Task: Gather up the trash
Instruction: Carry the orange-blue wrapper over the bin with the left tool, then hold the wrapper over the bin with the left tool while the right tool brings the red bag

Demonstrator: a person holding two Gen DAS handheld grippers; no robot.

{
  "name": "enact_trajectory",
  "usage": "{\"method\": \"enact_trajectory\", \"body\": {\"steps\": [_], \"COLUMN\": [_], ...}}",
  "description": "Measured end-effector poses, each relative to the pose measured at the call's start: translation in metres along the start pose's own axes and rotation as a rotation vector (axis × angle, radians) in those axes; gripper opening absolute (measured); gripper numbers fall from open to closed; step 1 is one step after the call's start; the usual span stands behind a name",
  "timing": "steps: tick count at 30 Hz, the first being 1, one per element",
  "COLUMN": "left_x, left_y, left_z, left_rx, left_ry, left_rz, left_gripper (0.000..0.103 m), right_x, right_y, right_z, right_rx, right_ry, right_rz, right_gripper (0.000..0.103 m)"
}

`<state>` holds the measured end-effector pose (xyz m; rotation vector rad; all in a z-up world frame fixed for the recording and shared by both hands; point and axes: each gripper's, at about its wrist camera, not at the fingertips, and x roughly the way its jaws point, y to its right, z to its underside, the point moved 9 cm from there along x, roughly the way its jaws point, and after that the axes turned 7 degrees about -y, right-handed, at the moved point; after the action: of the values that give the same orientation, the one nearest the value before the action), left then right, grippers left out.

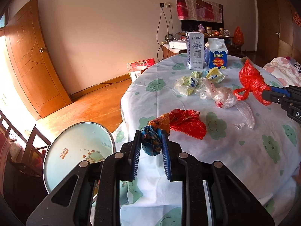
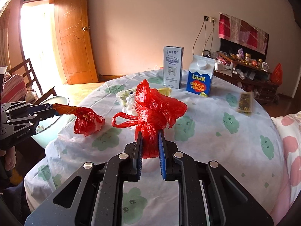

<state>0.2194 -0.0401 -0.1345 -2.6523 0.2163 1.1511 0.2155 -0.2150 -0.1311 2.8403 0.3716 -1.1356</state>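
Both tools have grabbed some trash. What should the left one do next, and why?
Probably carry its catch over to the round bin beside the table and let go there. The left tool is already shut on the twisted end of the crumpled wrapper, whose red end still trails on the tablecloth, and the bin sits open just below it.

The left gripper [image 1: 151, 141] covers both sides of the crumpled wrapper [image 1: 152, 142] it clamps, so only the wad's front shows between the pads. In the left wrist view the right gripper [image 1: 267, 92] is cut off by the right edge; its fingertips are buried in the knotted red bag [image 1: 251, 79]. The round bin lid [image 1: 79, 150] is partly hidden behind the gripper body. The small print on the tall milk carton [image 2: 172, 66] is too small to read. The person's hand [image 2: 8, 160] is cropped by the left edge.
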Motion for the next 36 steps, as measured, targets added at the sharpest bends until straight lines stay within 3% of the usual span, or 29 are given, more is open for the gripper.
{"method": "enact_trajectory", "body": {"steps": [36], "left_x": [-0.02], "left_y": [-0.14], "left_z": [0.061], "left_rx": [-0.191], "left_ry": [-0.035], "left_rz": [-0.156], "left_gripper": [0.021], "right_x": [0.043], "right_y": [-0.139], "right_z": [-0.039], "right_rx": [-0.202], "right_ry": [-0.017], "right_rz": [-0.14], "right_gripper": [0.016]}}
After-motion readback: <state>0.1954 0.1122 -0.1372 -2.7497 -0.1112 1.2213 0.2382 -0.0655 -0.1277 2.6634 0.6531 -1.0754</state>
